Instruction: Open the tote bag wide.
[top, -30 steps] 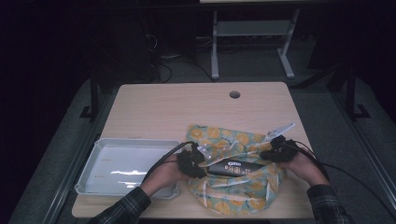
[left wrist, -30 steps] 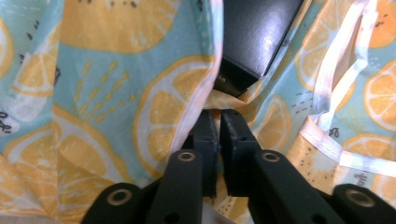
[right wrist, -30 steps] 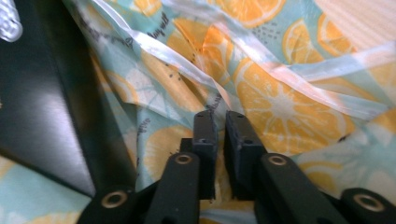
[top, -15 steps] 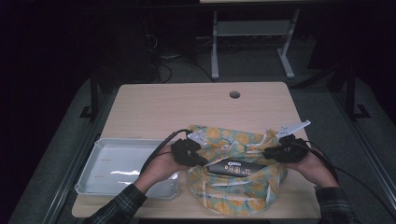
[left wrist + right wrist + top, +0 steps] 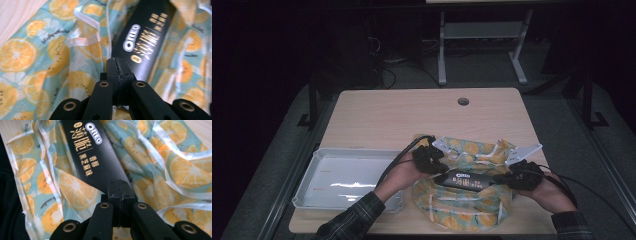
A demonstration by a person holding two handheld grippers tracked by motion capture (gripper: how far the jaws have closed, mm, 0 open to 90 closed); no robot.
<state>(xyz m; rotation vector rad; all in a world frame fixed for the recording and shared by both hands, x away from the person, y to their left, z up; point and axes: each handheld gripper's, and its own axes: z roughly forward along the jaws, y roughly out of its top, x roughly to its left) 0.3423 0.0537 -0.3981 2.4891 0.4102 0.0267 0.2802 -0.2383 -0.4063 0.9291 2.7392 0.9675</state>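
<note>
Wood-grain table [image 5: 387,115] carries everything; round cable hole [image 5: 463,101] near its far edge. Grey plastic tray [image 5: 312,175] sits at the front left, its right end just beside the bag. Fruit-print bag [image 5: 472,210], oranges on pale blue with clear plastic edging, lies crumpled at front centre, mouth spread between both hands. Black Oreo box [image 5: 464,179] lies flat inside the bag, roughly crosswise between the two grippers. Left gripper [image 5: 432,162] is at the bag's left edge, right gripper [image 5: 512,179] at its right edge. Both jaw pairs have just been closing and are now pressed together. In each gripper view the pads meet right at the bag fabric by an end of the box; can't tell whether a fold of bag is pinched between them.
</note>
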